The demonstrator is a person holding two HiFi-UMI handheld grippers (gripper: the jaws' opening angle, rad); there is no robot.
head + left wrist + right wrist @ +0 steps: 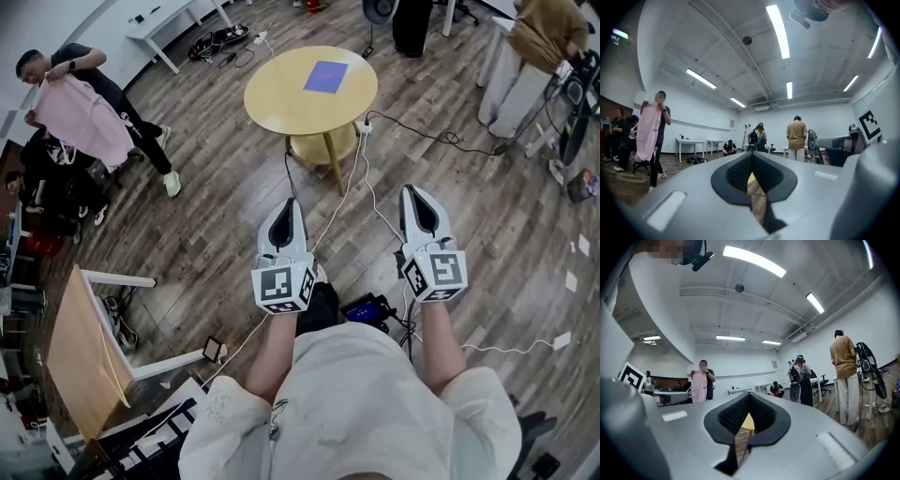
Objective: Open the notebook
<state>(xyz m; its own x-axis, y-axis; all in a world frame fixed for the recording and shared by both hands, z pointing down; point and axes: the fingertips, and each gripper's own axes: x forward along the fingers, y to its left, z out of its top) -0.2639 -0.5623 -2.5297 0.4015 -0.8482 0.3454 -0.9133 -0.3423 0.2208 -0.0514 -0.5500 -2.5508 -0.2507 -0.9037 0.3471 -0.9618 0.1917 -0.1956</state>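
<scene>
**Head view: both grippers held out, notebook closed on the round table**

Head view first, and the notebook [325,76] lies flat and closed on the round table [281,103], a blue-purple cover against the yellow top. It sits right of the table's middle, towards the far edge, with bare wood all round it.

Nearer the camera, the left gripper [286,208] and the right gripper [415,195] are held side by side over the wooden floor [206,216]. Both point towards the table and both are well apart from the near edge, touching nothing. A white cable [349,183] runs across the floor from the table's foot and passes between the two.

The left gripper view shows its two dark pads meeting at the tips. Only a thin wedge stays clear behind them, and a sliver of yellow table and floor shows through it. Nothing is caught in there.

The right gripper view tells the same story: jaws together, tips touching, the same yellow sliver in the wedge, nothing held.

Away at the left of the head view, a person [112,94] holds up a pink cloth [82,122], well clear of the table.
</scene>
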